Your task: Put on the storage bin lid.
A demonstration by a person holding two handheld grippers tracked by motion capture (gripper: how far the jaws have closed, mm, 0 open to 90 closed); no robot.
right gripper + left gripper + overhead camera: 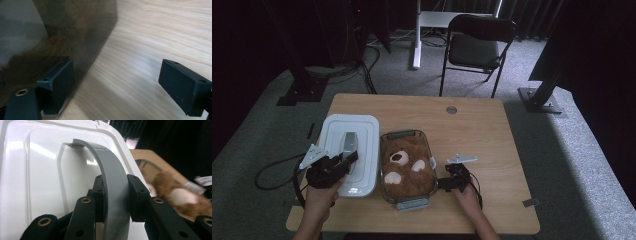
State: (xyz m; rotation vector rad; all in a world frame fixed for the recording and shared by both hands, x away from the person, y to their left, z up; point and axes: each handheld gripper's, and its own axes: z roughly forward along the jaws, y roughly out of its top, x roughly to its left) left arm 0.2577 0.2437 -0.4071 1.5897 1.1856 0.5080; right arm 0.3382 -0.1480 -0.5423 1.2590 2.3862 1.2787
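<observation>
A white lid (339,131) with a grey arched handle (349,142) sits left of a clear container (404,134) that holds a brown teddy bear (404,167). My left gripper (349,159) is at the lid's near end. In the left gripper view the left gripper (115,195) is shut on the grey handle (110,170), one pad on each side of the strap, with the lid (37,170) behind. My right gripper (438,185) is at the container's right near corner. It stands open (122,82), its left pad close against the container's clear wall (75,30), with bare wood between the jaws.
The wooden table (472,130) has free room to the right and behind the container. A small round metal disc (451,110) lies near the far edge. A black folding chair (477,47) stands beyond the table. Cables trail off the table's left side.
</observation>
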